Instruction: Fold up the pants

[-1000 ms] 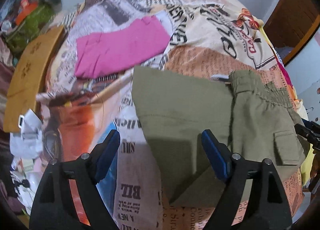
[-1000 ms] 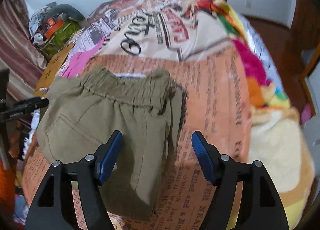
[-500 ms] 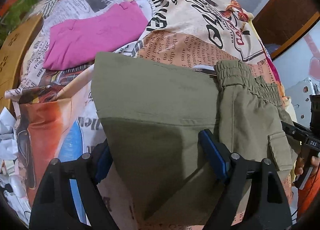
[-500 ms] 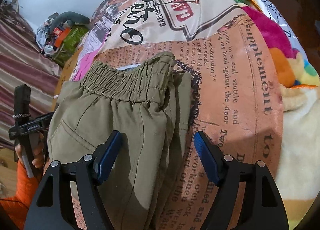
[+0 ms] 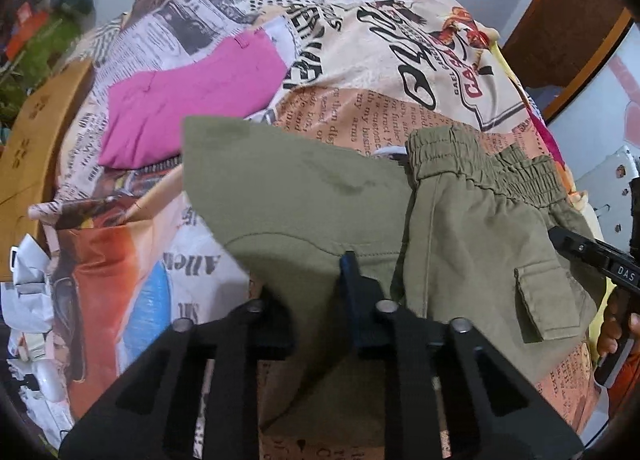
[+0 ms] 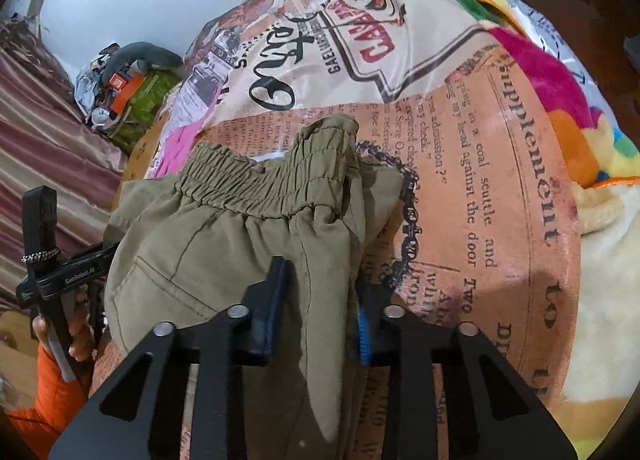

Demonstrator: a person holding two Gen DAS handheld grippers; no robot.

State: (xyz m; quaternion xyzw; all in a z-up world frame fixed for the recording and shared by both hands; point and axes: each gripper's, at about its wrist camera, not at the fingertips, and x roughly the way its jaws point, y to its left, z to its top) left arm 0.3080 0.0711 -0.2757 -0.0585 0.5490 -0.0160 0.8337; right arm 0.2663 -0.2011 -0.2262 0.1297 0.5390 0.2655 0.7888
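Newspaper-print bedsheet (image 5: pixel 380 72) covers the whole bed, orange and cream panels with big black script. Folded pink garment (image 5: pixel 188 100) lies flat on it, far left. Tan wooden board (image 5: pixel 36 132) runs along the bed's left edge; crumpled white stuff (image 5: pixel 28 300) sits near it, low left. Multicolour fleece blanket (image 6: pixel 560 92) bunched on the far right of the bed. Green bag with orange item (image 6: pixel 136 100) piled far left by a striped curtain (image 6: pixel 40 116). Brown wooden furniture (image 5: pixel 576 20) far right.

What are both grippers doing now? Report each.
Left gripper: just closed, fingers pinching the olive pants.
Right gripper: just closed, pinching the pants' near edge.
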